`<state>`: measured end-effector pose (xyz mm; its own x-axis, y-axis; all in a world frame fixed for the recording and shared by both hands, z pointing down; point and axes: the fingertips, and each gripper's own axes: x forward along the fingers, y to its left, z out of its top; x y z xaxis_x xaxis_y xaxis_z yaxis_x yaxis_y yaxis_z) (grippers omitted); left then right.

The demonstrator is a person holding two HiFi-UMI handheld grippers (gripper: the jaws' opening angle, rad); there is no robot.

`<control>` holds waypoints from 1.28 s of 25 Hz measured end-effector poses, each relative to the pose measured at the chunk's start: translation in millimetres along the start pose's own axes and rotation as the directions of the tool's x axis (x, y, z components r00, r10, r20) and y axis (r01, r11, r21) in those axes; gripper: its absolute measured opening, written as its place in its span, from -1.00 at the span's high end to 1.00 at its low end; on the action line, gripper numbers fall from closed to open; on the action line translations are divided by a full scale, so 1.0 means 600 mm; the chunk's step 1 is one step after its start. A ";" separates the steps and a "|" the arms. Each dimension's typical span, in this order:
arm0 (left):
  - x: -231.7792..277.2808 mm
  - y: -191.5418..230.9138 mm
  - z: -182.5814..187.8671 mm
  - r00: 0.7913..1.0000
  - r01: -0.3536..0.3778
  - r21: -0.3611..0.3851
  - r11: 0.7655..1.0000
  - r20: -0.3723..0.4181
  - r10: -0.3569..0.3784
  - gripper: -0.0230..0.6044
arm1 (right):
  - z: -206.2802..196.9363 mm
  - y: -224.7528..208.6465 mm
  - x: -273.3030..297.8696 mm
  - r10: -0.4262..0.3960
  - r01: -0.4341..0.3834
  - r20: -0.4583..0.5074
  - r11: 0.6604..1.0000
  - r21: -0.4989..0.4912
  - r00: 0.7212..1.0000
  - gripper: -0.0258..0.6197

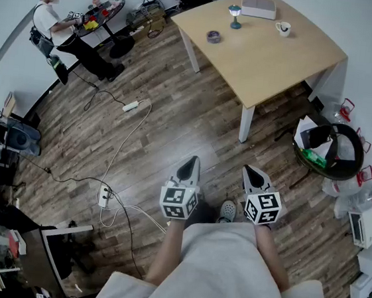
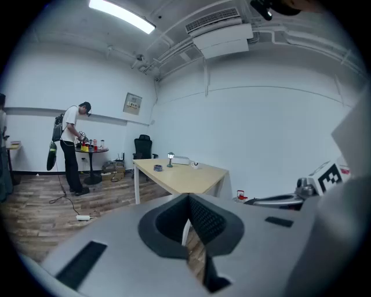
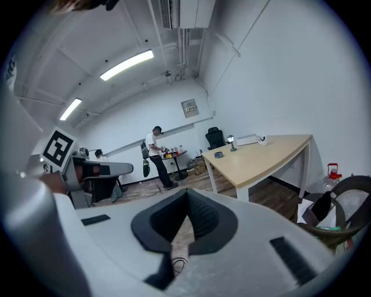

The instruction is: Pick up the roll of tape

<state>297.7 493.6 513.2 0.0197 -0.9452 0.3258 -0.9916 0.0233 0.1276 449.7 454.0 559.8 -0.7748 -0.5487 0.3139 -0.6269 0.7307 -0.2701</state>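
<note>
The roll of tape (image 1: 213,36) is a small dark ring lying flat on the light wooden table (image 1: 282,62), far ahead of me. It is also small in the left gripper view (image 2: 158,167) and the right gripper view (image 3: 218,154). My left gripper (image 1: 191,160) and right gripper (image 1: 253,171) hang side by side over the wooden floor, well short of the table, close to my body. Both point towards the table. In each gripper view the jaws of the left gripper (image 2: 188,200) and the right gripper (image 3: 186,197) are shut with nothing between them.
On the table stand a small lamp (image 1: 235,16), a flat box (image 1: 259,8) and a cup (image 1: 283,29). A power strip and cables (image 1: 131,106) lie on the floor at left. A lined bin (image 1: 329,151) sits right of the table. A person (image 1: 53,23) stands at a round table far left.
</note>
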 end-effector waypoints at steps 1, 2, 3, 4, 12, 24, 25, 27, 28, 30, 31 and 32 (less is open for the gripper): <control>0.001 0.001 -0.001 1.000 -0.001 0.001 1.000 -0.002 0.001 0.92 | 0.002 -0.001 0.002 0.002 -0.002 0.001 1.000 -0.004 1.000 0.92; 0.003 0.002 -0.001 1.000 -0.002 0.002 1.000 -0.004 0.002 0.92 | 0.003 -0.001 0.004 0.004 -0.004 0.001 1.000 -0.007 1.000 0.92; 0.003 0.004 -0.002 1.000 -0.003 0.004 1.000 -0.006 0.003 0.92 | 0.004 -0.001 0.005 0.005 -0.005 0.002 1.000 -0.010 1.000 0.92; 0.003 0.005 -0.003 1.000 -0.004 0.005 1.000 -0.009 0.004 0.92 | 0.005 0.000 0.007 0.006 -0.006 0.002 1.000 -0.012 1.000 0.92; -0.006 0.026 -0.013 1.000 -0.005 -0.057 0.998 -0.009 0.004 0.91 | 0.002 0.005 0.017 -0.007 0.007 -0.010 1.000 -0.016 1.000 0.92; 0.063 0.123 0.019 1.000 -0.018 -0.050 0.999 -0.007 0.018 0.61 | 0.016 -0.009 0.109 -0.049 0.051 -0.036 0.997 0.059 0.998 0.57; 0.072 0.135 0.025 1.000 -0.015 -0.050 0.999 -0.006 0.015 0.61 | 0.021 -0.010 0.123 -0.055 0.057 -0.033 0.996 0.065 0.998 0.55; 0.092 0.158 0.034 1.000 -0.003 -0.054 0.999 -0.009 0.002 0.61 | 0.031 -0.009 0.152 -0.062 0.064 -0.029 0.995 0.071 0.998 0.52; 0.102 0.170 0.038 1.000 0.005 -0.057 0.998 -0.011 -0.006 0.61 | 0.034 -0.007 0.166 -0.064 0.066 -0.028 0.995 0.074 0.998 0.51; 0.126 0.191 0.048 1.000 0.023 -0.066 0.998 -0.012 -0.024 0.61 | 0.040 -0.003 0.194 -0.063 0.065 -0.031 0.995 0.079 0.998 0.50; 0.139 0.201 0.054 0.999 0.033 -0.071 0.997 -0.011 -0.034 0.61 | 0.041 -0.001 0.209 -0.060 0.063 -0.040 0.995 0.080 0.997 0.49; 0.152 0.209 0.060 0.999 0.044 -0.073 0.996 -0.009 -0.044 0.61 | 0.041 0.000 0.223 -0.054 0.058 -0.053 0.995 0.078 0.997 0.48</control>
<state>170.3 398.6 525.3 0.0650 -0.9423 0.3285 -0.9777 0.0057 0.2099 343.8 370.6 579.4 -0.7342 -0.5653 0.3760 -0.6755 0.6635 -0.3217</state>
